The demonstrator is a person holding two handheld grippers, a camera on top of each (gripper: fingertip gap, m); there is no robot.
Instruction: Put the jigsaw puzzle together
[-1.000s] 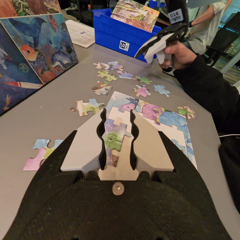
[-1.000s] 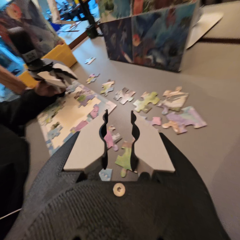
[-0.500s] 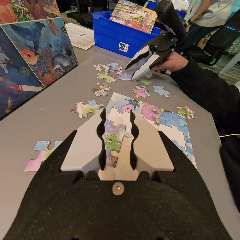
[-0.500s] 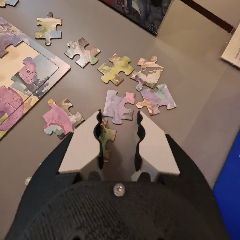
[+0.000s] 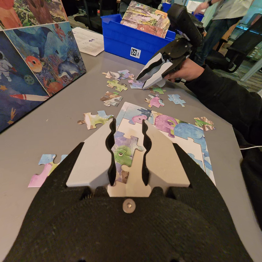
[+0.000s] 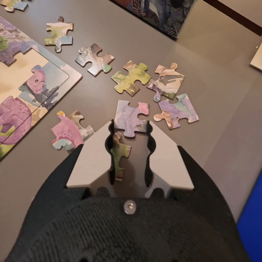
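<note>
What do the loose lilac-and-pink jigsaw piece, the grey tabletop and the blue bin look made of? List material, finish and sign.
Lilac-and-pink jigsaw piece: likely printed cardboard, matte; a pale cut edge shows under the watercolour print.
Grey tabletop: probably laminate, smooth satin; it is an even grey with soft reflections.
Blue bin: seemingly moulded plastic, slightly glossy; it has a uniform colour and a stepped rim.

Table (image 5: pixel 59 113) plain grey. Bin (image 5: pixel 124 39) upper centre: solid blue. Box (image 5: pixel 39 56) upper left: blue sea print, orange fish, whale. Lilac-pink piece (image 6: pixel 131 116) mid-frame. Yellow-green piece (image 6: pixel 131 78) above it. Puzzle tray (image 5: pixel 182 144): cream base, purple and blue dinosaurs.
</note>
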